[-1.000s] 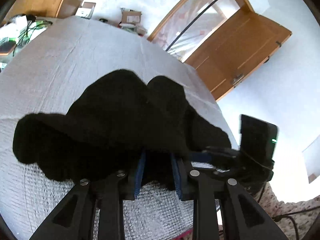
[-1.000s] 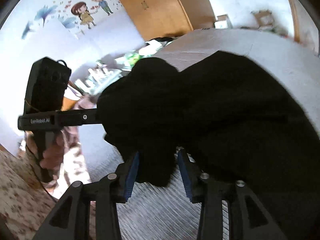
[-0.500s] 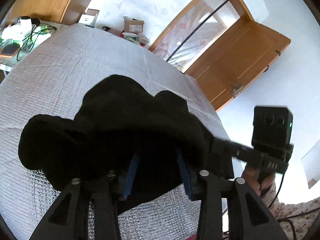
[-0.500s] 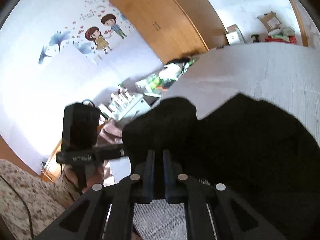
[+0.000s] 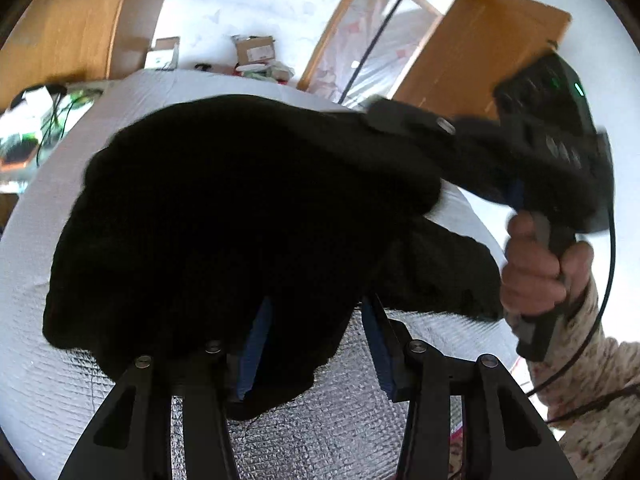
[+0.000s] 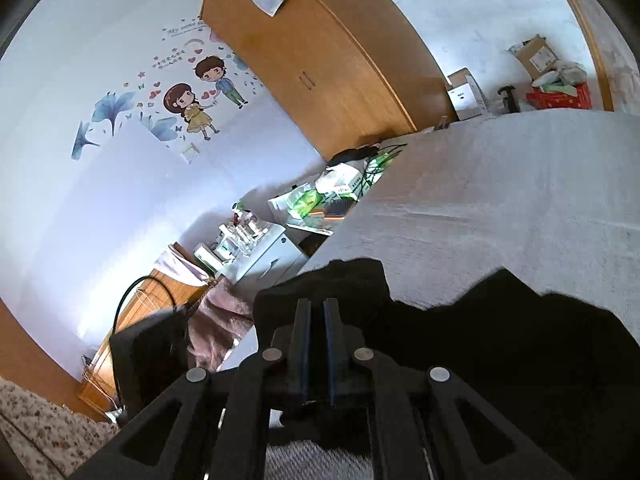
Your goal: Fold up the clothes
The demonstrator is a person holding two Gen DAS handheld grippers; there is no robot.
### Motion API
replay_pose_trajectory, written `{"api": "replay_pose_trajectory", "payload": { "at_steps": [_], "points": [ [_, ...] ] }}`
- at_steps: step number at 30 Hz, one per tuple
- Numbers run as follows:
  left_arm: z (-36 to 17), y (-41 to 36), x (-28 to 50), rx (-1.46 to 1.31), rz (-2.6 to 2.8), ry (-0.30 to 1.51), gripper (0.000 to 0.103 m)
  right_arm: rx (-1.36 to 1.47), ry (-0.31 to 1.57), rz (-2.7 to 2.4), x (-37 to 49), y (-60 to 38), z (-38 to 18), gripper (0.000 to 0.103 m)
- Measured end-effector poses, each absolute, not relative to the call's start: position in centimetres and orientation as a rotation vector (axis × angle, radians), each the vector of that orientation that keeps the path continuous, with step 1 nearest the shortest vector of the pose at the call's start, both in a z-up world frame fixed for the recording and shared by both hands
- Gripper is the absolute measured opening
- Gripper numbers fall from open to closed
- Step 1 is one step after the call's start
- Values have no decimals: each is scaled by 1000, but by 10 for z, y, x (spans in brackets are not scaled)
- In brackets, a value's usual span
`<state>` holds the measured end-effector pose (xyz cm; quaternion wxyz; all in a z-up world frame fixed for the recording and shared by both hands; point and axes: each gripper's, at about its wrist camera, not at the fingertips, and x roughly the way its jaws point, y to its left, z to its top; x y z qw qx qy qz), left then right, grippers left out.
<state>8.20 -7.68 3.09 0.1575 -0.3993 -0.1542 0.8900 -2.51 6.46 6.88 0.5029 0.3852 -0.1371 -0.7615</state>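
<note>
A black knitted garment [image 5: 240, 216] lies bunched on the white quilted bed [image 5: 48, 208]. My left gripper [image 5: 316, 312] stands open around the garment's near edge, its blue pads on either side of the cloth. My right gripper [image 6: 316, 312] is shut on a corner of the garment [image 6: 500, 344] and lifts it. In the left wrist view the right gripper [image 5: 404, 120] reaches in from the right over the garment, held by a hand [image 5: 540, 264].
A wooden wardrobe [image 6: 320, 60] and a cluttered side table [image 6: 320, 200] stand left of the bed. A wooden door [image 5: 472, 52] and cardboard boxes [image 5: 256, 48] lie beyond the bed's far end. A white cabinet [image 6: 264, 256] stands near the bed's corner.
My right gripper has closed on a corner of the garment and lifted it up and across. My left gripper has opened wider around the near edge.
</note>
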Motion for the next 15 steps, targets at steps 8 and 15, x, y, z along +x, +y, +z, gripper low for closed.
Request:
{"api": "replay_pose_trajectory", "payload": {
  "at_steps": [8,15],
  "points": [
    [19,-86,64,-1263,2644,-490,49,912,-334,-1787,-36,31,78,2],
    [18,-101,55,-1257,2677,-609,24,956,-303,-1835,-41,33,69,3]
  ]
}}
